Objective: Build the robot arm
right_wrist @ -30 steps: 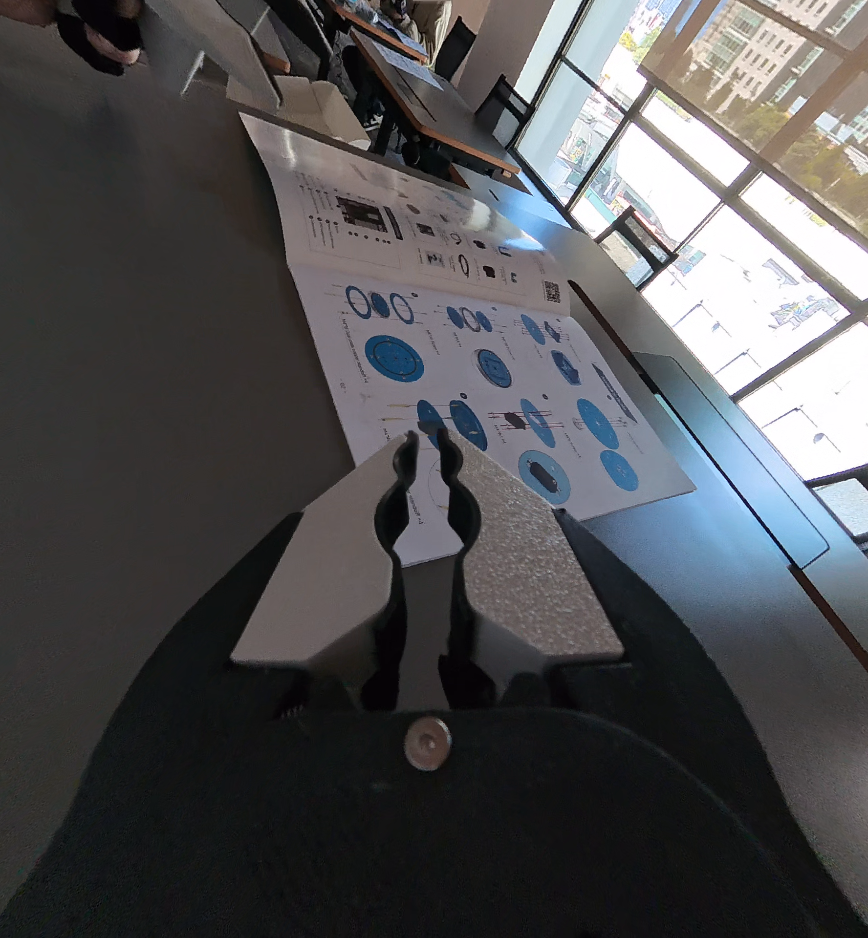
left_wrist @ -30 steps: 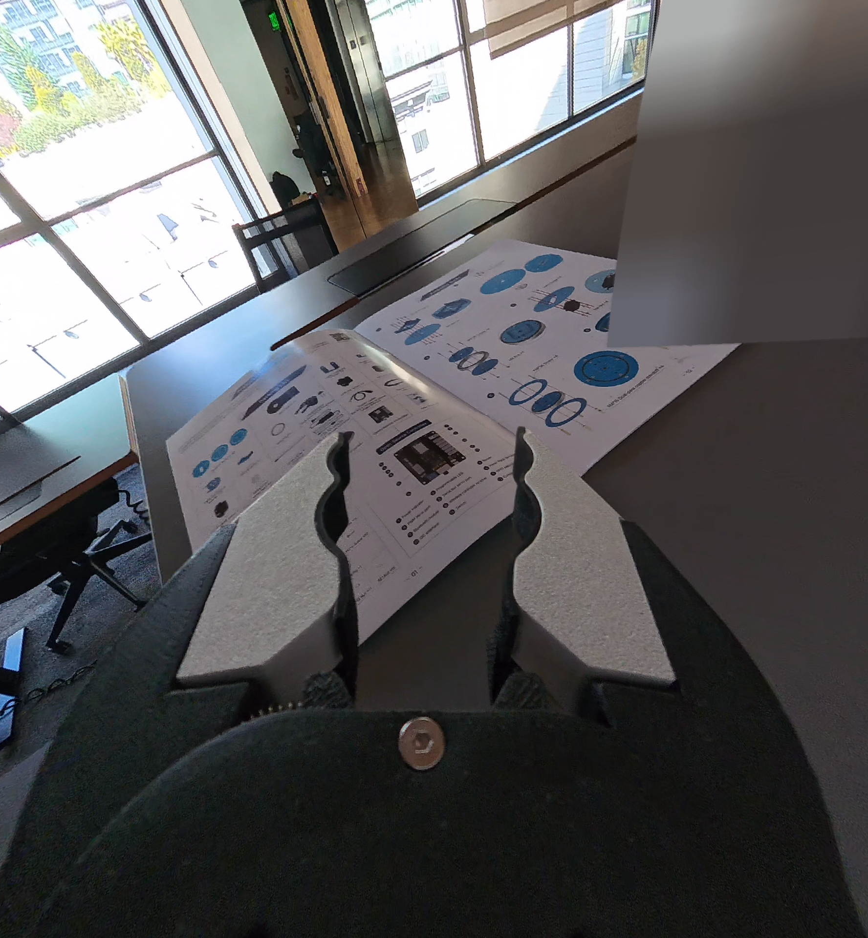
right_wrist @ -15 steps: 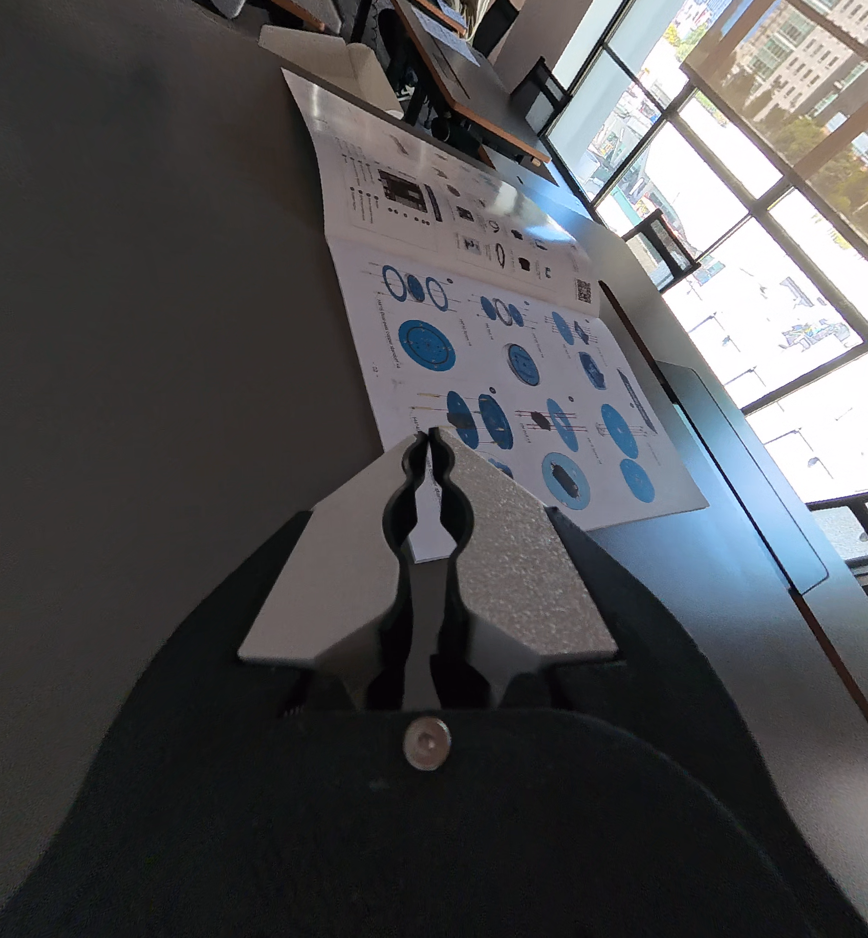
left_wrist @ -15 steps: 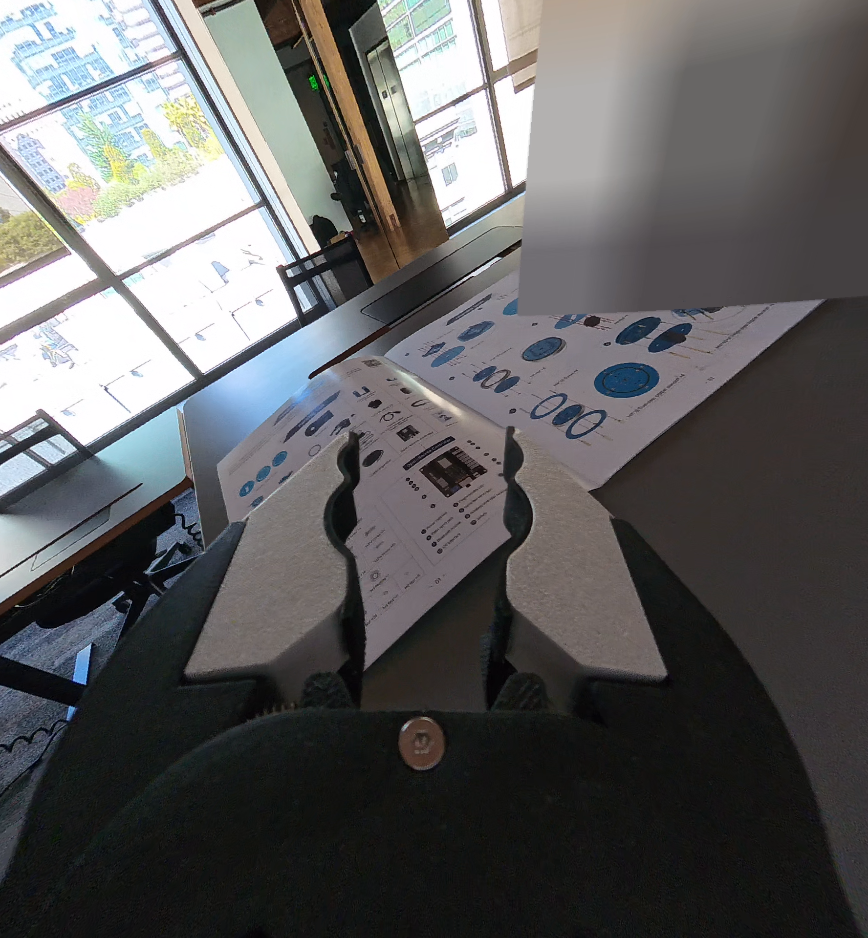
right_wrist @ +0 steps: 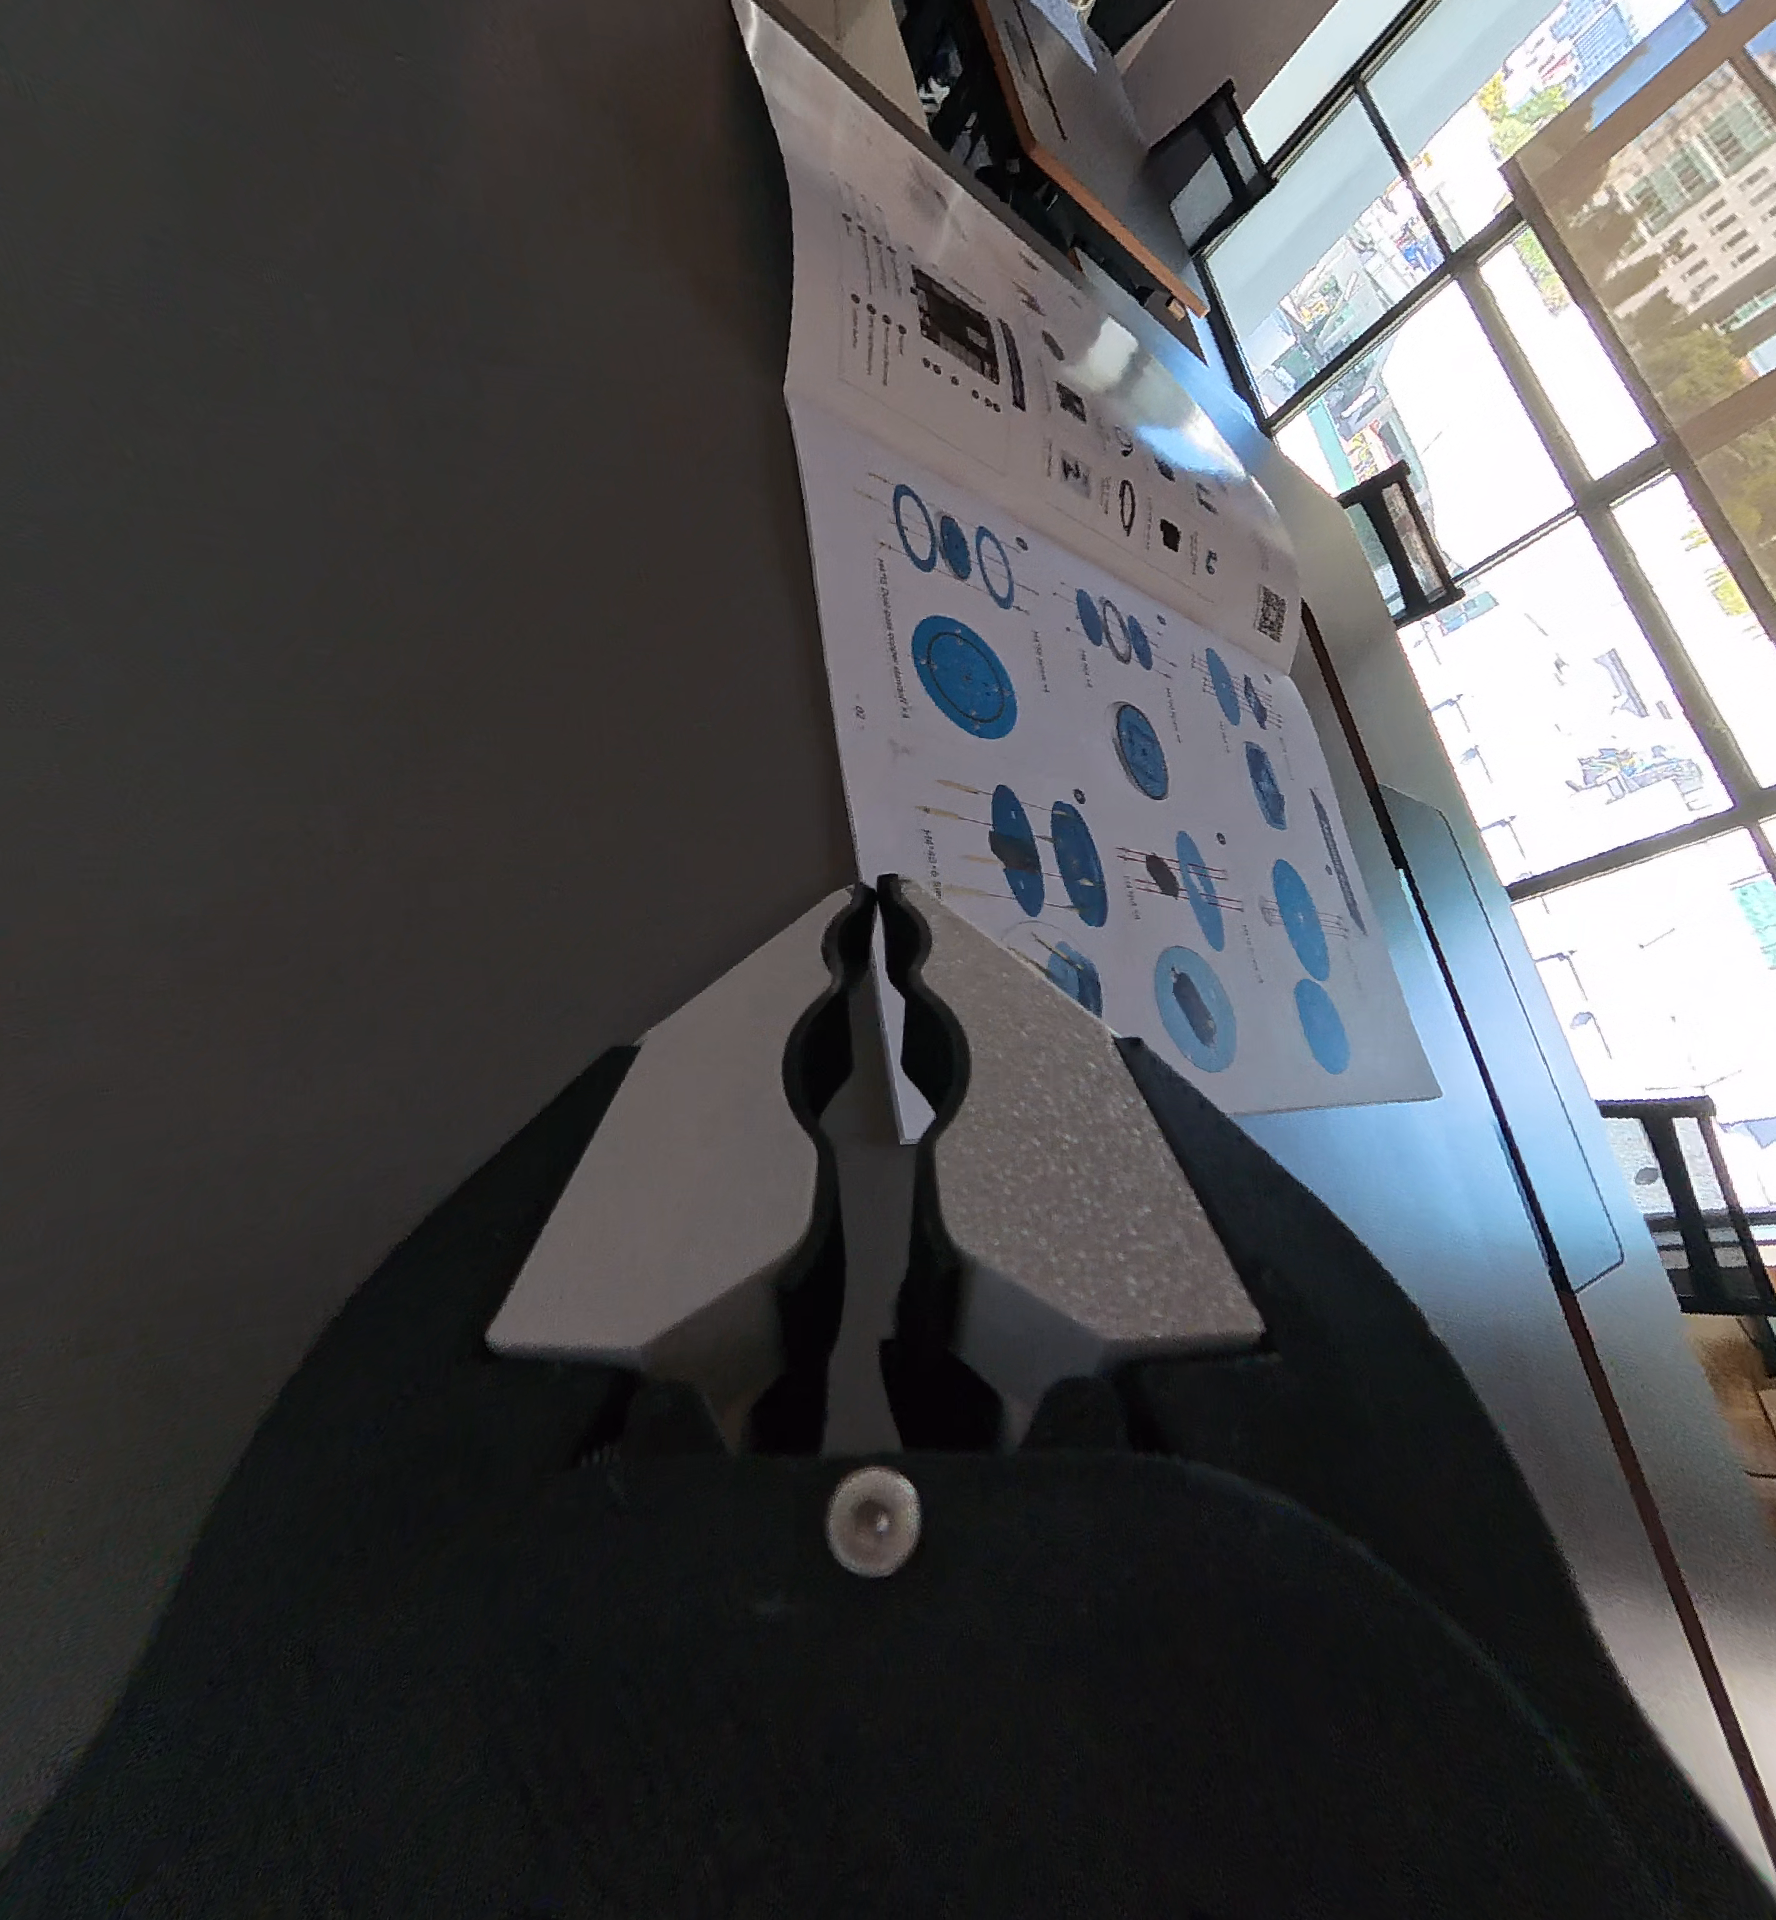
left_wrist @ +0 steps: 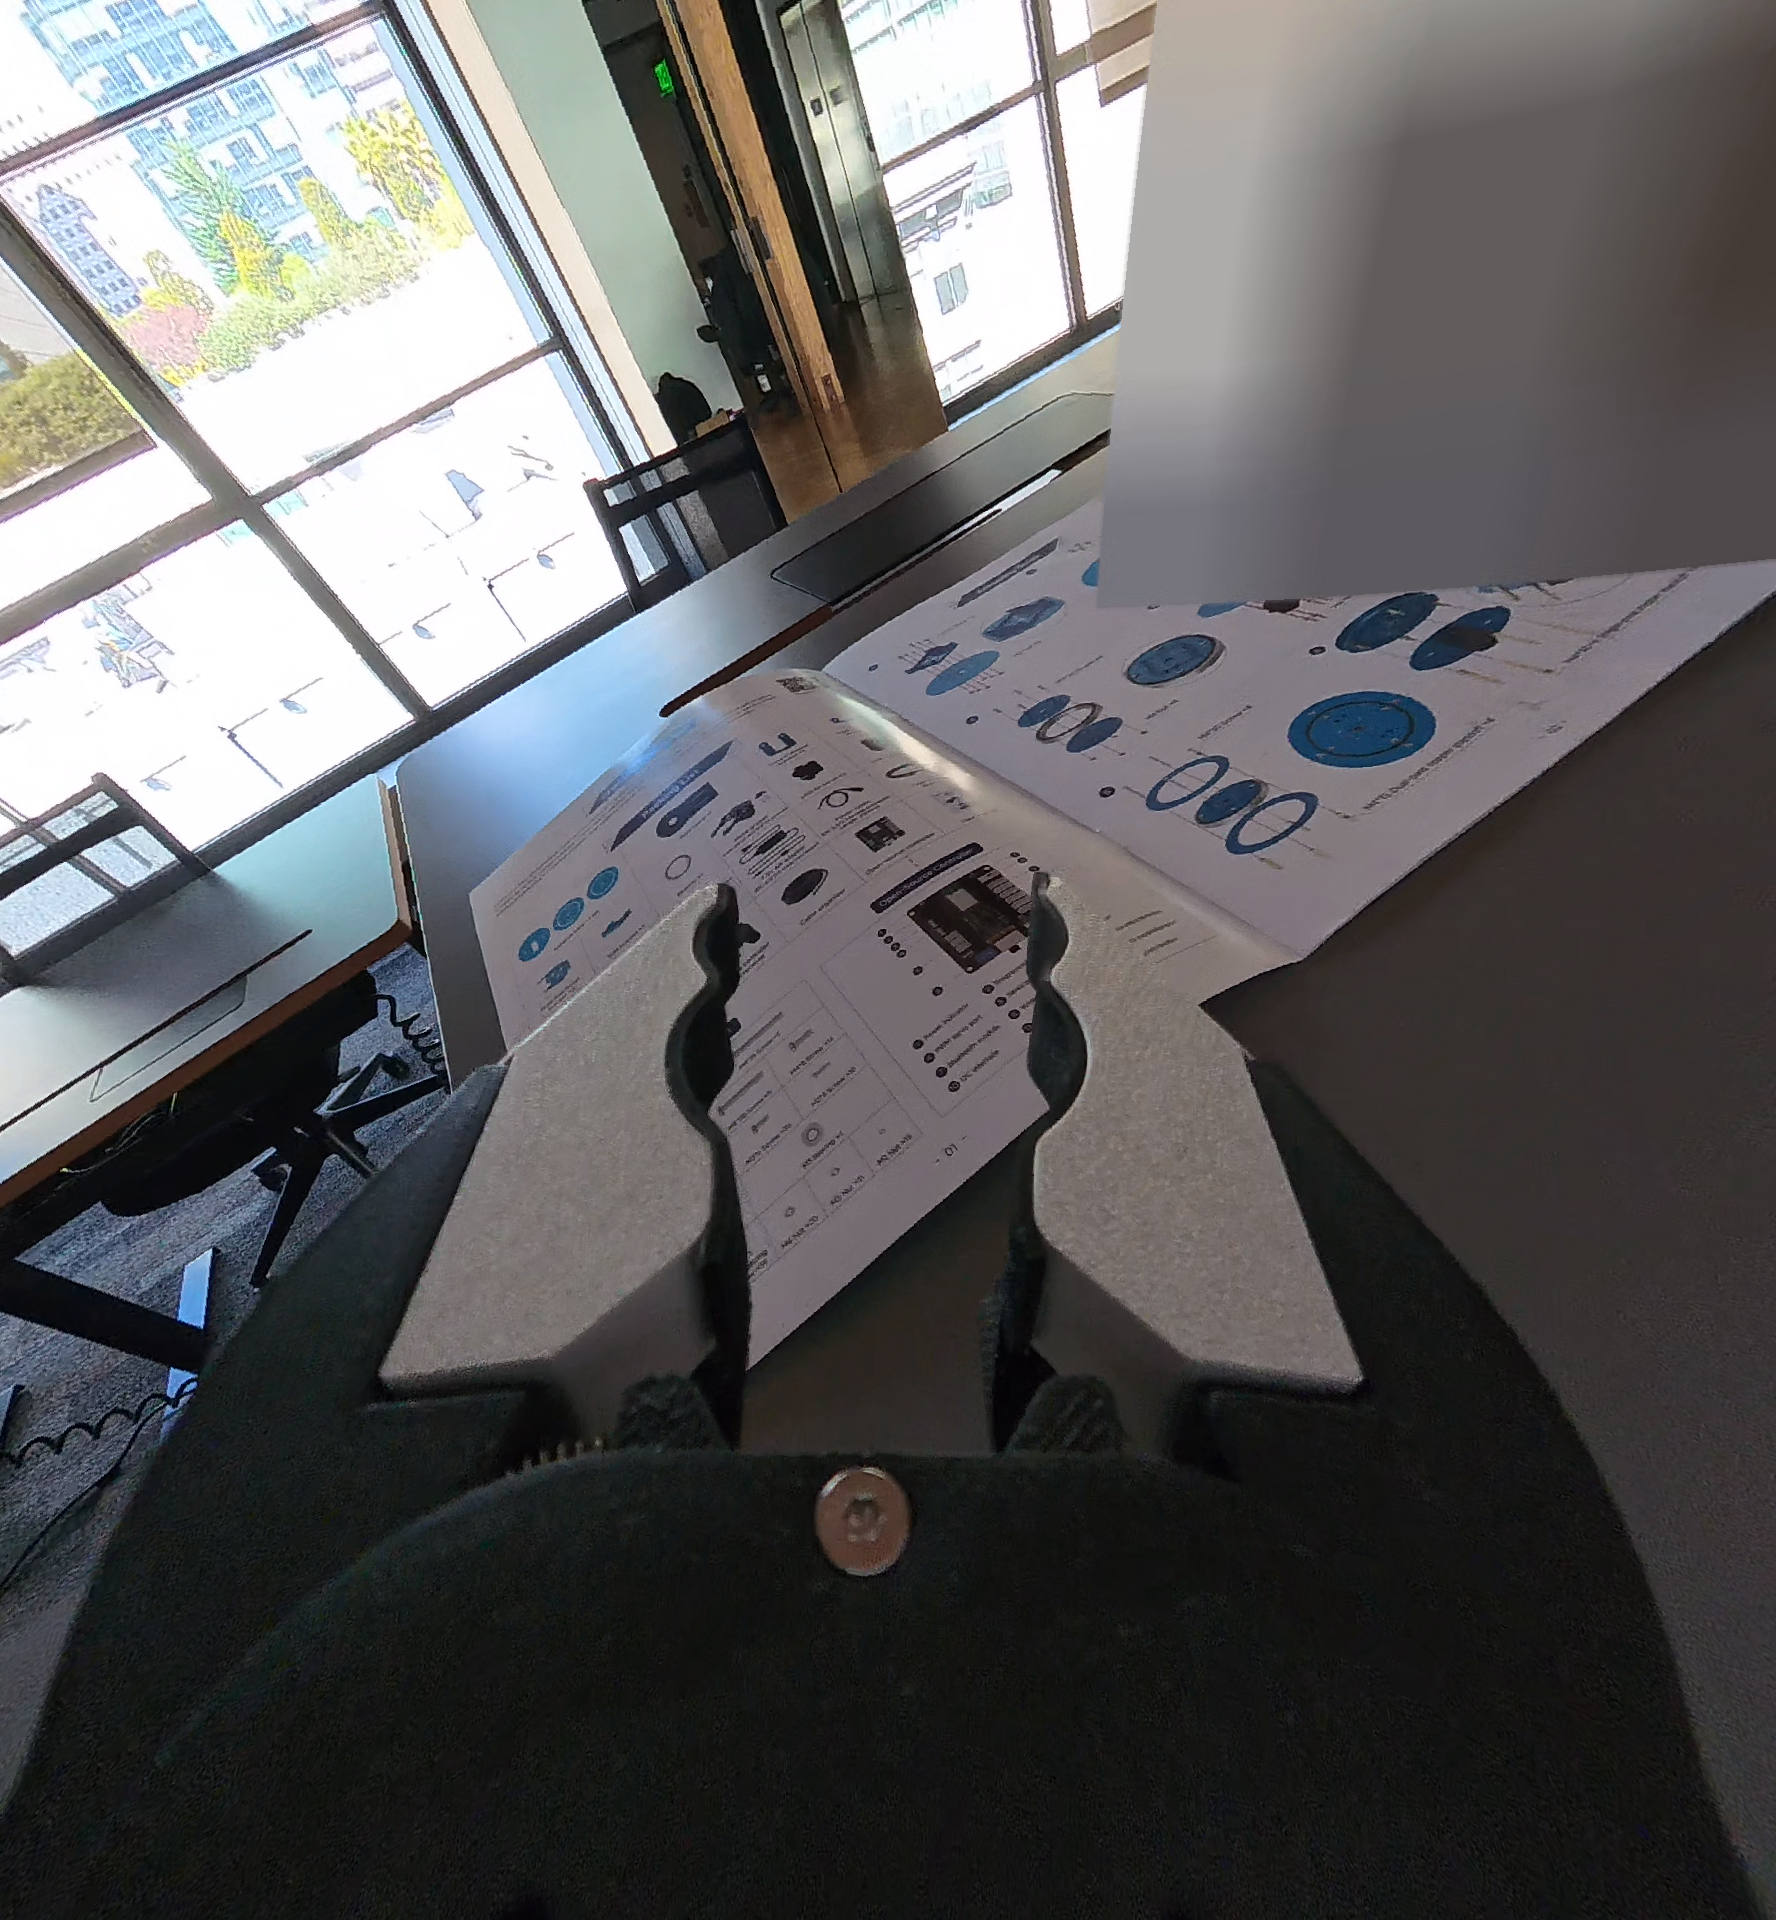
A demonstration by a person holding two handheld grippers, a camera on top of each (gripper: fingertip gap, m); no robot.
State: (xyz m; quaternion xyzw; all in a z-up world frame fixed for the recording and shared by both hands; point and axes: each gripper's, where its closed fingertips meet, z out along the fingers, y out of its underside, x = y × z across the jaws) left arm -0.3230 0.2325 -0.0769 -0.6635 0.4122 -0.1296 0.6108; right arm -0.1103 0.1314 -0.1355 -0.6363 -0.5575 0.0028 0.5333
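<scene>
An open booklet (left_wrist: 1123,748) with blue round diagrams and black part pictures lies flat on a dark grey table (left_wrist: 1590,1143). My left gripper (left_wrist: 882,899) is open and hovers over the near corner of the booklet's left page, which shows between its fingers. In the right wrist view the booklet (right_wrist: 1071,707) stretches away from me. My right gripper (right_wrist: 876,888) is shut on the near corner of the page with the blue diagrams, and a white sliver of paper shows between its fingers.
Large windows run along the far side. A black chair (left_wrist: 686,509) stands behind the table and a neighbouring desk (left_wrist: 136,987) sits to the left with cables under it. A dark inset panel (right_wrist: 1486,1039) lies in the table beyond the booklet.
My right gripper has moved onto the page corner and closed from slightly apart to shut on it. My left gripper stays open and has shifted slightly over the left page.
</scene>
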